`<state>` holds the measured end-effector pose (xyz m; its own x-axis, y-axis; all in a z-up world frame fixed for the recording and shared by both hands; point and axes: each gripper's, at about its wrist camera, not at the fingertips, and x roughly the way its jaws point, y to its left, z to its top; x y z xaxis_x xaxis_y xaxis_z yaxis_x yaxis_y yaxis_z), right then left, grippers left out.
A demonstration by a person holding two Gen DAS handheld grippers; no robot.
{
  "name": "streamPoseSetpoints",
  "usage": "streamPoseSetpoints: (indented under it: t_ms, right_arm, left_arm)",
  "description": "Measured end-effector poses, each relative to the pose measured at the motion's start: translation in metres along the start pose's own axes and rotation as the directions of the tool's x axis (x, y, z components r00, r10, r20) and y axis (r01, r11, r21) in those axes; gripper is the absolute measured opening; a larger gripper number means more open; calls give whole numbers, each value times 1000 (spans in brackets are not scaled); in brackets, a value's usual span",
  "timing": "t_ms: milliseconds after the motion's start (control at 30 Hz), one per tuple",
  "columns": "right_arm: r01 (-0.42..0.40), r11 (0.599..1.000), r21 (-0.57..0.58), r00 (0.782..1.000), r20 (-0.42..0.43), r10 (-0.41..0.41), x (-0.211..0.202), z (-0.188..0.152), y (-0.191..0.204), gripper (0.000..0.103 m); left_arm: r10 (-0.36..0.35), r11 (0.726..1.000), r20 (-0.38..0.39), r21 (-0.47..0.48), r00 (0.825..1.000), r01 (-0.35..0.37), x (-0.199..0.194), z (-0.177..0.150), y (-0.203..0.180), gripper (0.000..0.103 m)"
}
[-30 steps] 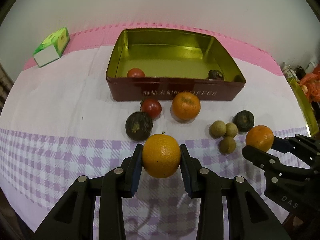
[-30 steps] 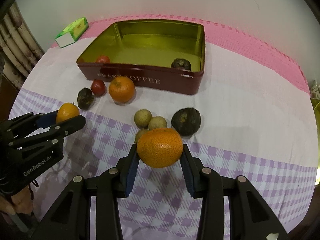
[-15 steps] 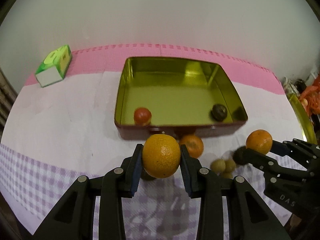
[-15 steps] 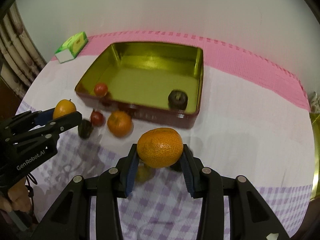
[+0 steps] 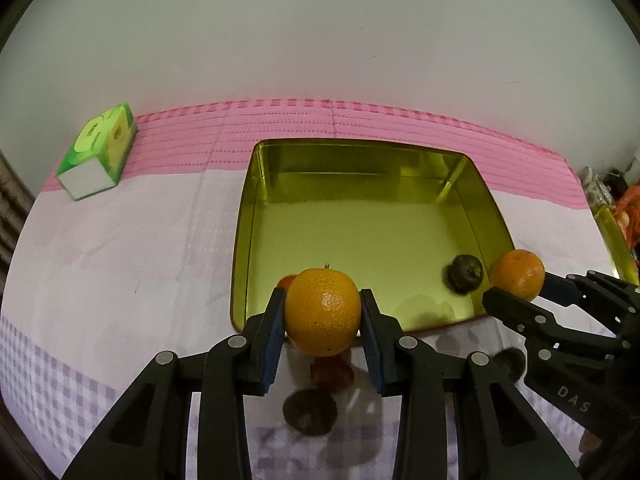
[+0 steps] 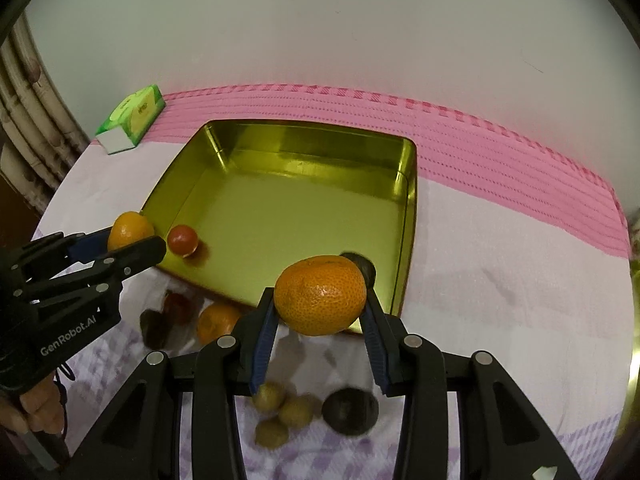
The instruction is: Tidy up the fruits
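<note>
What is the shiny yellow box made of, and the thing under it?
The box looks like metal, likely tin: its gold inside is glossy and mirrors the walls and light. The cover under it looks like woven cloth, matte, with ribbed pink stripes and a lilac check, though a plastic-coated sheet can't be ruled out.

Only readable stuff is on the tools: the left gripper (image 6: 136, 248) has "GenRobot.AI" in white down its black body. The right gripper (image 5: 516, 284) shows "DAS", rest cut off. Green box (image 6: 134, 120) print's too blurry.
</note>
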<state>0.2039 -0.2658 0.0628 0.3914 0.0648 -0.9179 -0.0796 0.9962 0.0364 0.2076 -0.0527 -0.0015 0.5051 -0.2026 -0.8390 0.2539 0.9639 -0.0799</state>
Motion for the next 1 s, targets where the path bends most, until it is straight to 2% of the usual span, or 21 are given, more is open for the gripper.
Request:
streamPoseSetpoints:
  t_ms: [333,700,1000]
  right_arm:
    - [0,1000,8,999,-44,0,30,11,-4,38]
    - [1,1000,1,998,-65,-1,42,7,-3,38]
    - [2,1000,5,998,-65,-1,44,7,1,38]
  left_arm:
    - [11,1000,-28,4,1000,-11,22,8,-2,36]
    - [11,1000,-60,-2,998,-11,40,4,-1,36]
    - [38,999,-55,9,998,-37,42,1,0,36]
